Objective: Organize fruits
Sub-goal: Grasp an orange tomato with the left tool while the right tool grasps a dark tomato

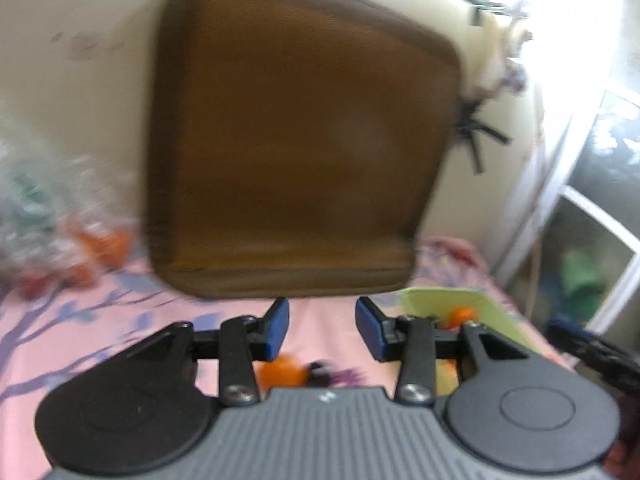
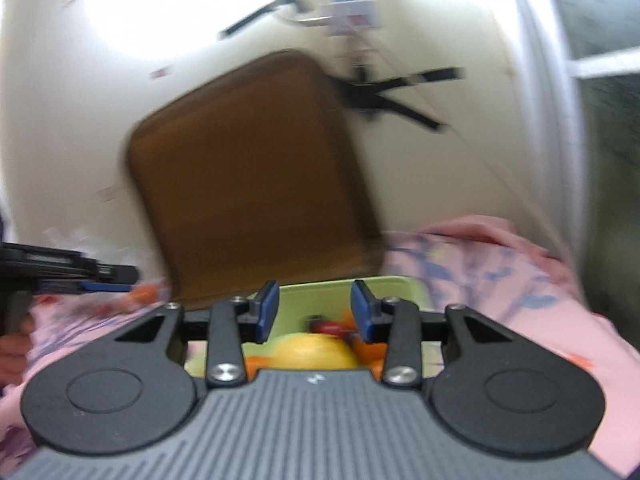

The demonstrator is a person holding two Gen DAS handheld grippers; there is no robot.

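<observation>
At the far left of the left wrist view a crinkled clear plastic bag (image 1: pixel 36 208) lies on the pink floral bedsheet (image 1: pixel 80 320), with blurred orange fruit (image 1: pixel 108 246) inside or against it; I cannot tell which. A brown square cushion (image 1: pixel 296 140) leans on the wall behind. The left tool (image 1: pixel 322 326) hangs over the sheet with its blue pads apart and nothing between them, and one loose orange (image 1: pixel 280 372) lies on the sheet just beneath. To the right sits a light green tray (image 1: pixel 480 304), another small orange showing inside it.

The right tool (image 2: pixel 314 312) hovers over that tray (image 2: pixel 320 292), jaws parted and empty. Below it rest a yellow fruit (image 2: pixel 312 352), perhaps a lemon, with orange pieces beside it and a small red one behind.

By my judgement both tools are between picks: some fruit is gathered in the tray, some is still outside. The next move calls for lowering the left tool onto the loose orange and closing gently on it.

Only the left view shows the bag and the stray orange; only the right view shows the tray's contents clearly, plus the left tool entering from its left edge.
</observation>
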